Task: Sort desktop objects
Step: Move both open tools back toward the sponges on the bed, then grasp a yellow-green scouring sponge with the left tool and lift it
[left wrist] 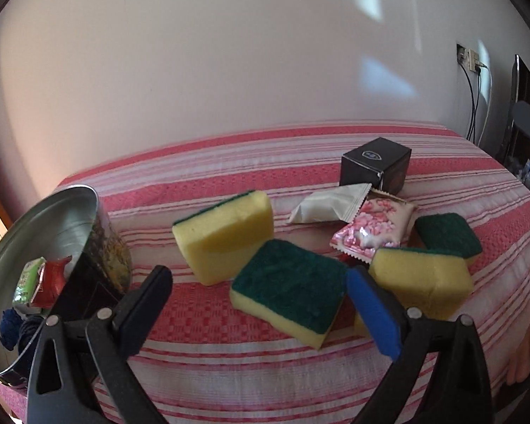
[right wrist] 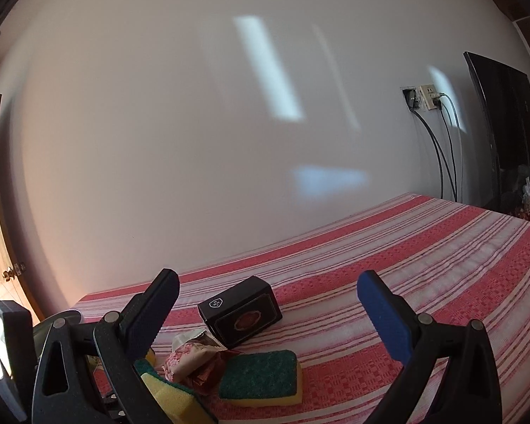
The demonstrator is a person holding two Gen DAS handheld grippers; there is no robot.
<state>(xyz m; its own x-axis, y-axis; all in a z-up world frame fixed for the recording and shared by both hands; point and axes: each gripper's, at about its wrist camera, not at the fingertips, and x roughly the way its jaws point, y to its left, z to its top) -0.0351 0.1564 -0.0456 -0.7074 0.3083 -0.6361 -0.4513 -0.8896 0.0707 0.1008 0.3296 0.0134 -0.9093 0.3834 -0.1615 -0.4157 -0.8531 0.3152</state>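
Observation:
Several yellow-and-green sponges lie on the striped cloth: one tilted on edge (left wrist: 224,235), one green side up (left wrist: 289,286), one yellow (left wrist: 422,279), one far right (left wrist: 447,235). A white packet (left wrist: 330,205), a pink snack packet (left wrist: 374,229) and a black box (left wrist: 376,164) lie behind them. My left gripper (left wrist: 258,304) is open, empty, just in front of the green-topped sponge. My right gripper (right wrist: 268,311) is open and empty above the cloth, with the black box (right wrist: 242,314), the pink packet (right wrist: 189,357) and a sponge (right wrist: 261,381) below it.
A metal tin (left wrist: 53,240) at the left holds small packets and something blue. The red-striped cloth (left wrist: 229,364) covers the whole surface up to a white wall. Sockets and cables (right wrist: 427,102) hang on the wall at the right, beside dark furniture (right wrist: 501,123).

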